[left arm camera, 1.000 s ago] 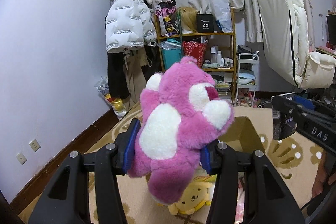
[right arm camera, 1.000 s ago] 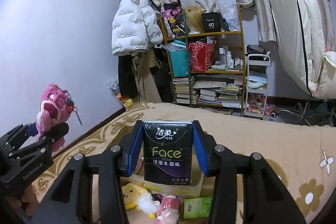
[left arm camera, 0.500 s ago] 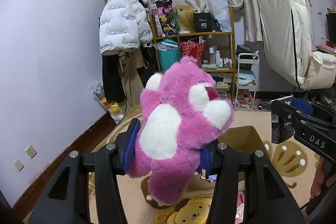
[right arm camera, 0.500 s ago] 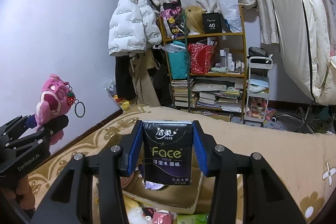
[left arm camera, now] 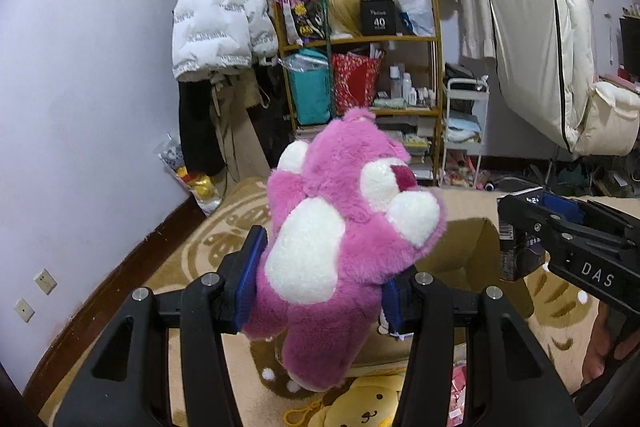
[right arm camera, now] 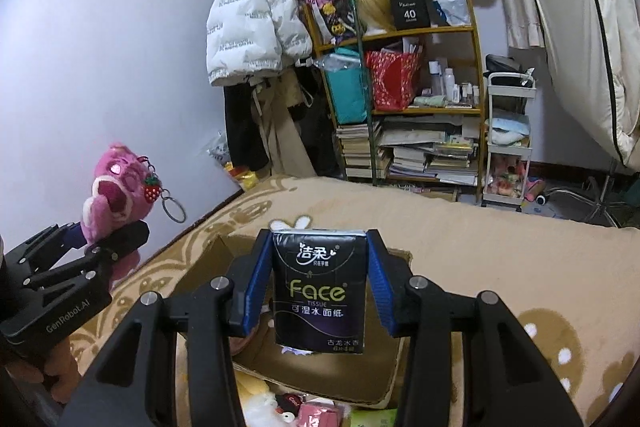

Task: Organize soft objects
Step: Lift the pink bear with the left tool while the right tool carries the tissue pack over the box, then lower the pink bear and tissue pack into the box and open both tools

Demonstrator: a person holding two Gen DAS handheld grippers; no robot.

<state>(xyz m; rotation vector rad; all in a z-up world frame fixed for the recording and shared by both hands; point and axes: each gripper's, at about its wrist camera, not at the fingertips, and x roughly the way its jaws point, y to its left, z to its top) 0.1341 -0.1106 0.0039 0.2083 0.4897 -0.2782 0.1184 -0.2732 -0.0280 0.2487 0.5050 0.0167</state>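
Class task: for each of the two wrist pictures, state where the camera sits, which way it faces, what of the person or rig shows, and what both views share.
Left wrist: on the left hand-held gripper, facing the shelf wall; its fingers clamp a fluffy pink plush bear; the right hand-held gripper enters at right.
Right wrist: on the right hand-held gripper, facing likewise; it clamps a black tissue pack above an open cardboard box.
Shared: bear, white puffer jacket, wooden shelf.

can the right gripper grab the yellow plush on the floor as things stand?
Probably not. The right gripper is already shut on the tissue pack, so its jaws are occupied. The yellow plush lies below, uncovered, but the pack must go first.
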